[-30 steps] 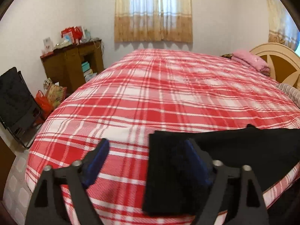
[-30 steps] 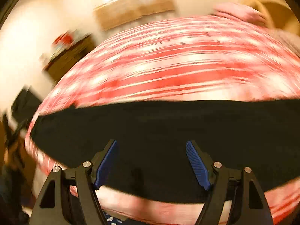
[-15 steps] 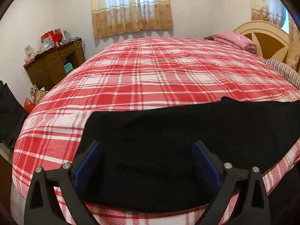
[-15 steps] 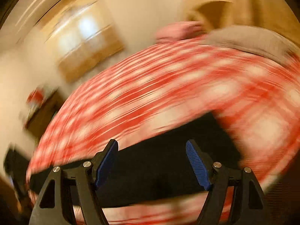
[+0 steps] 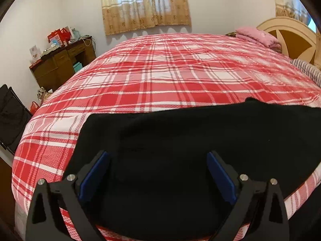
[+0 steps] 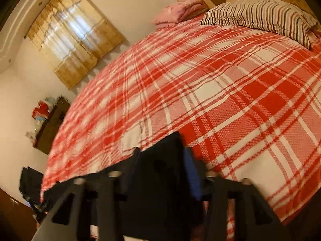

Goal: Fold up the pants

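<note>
Bedroom, curtained window [image 5: 145, 4] at twelve o'clock, wooden desk [image 5: 62, 64] at ten o'clock, headboard [image 5: 291, 38] at two o'clock. Red plaid bed [image 5: 170, 76] fills both views and serves as my work surface.

Pants [image 5: 190, 140], black, lie flat along the near edge of the bed, running from about eight o'clock across to three o'clock in the left view. One squared end shows at the left; the other runs out of view at the right. Surface appears smooth, with one small peak on the far edge at one o'clock.

Left gripper [image 5: 158, 176]: fingers spread wide, hovering over the pants, nothing between the blue pads [image 5: 94, 174]. I cannot tell whether the tips touch the cloth.

Right gripper [image 6: 160, 168]: this view is blurred. Fingers stand close together with dark cloth of the pants [image 6: 160, 160] between them, near the six o'clock edge of the bed. I judge them closed on a corner or end of the pants, though the blur leaves some doubt. Striped pillow [image 6: 258, 18] sits at one o'clock, pink bundle [image 6: 180, 12] at twelve.

Step in hand, by my judgement: taking hold of one end to start a lengthwise fold. Task appears early; no stacked fold is visible.

Next move calls for my left fingers to drop and pinch the matching edge, then both ends to travel together, kept level and taut, so that the edges meet squarely.
</note>
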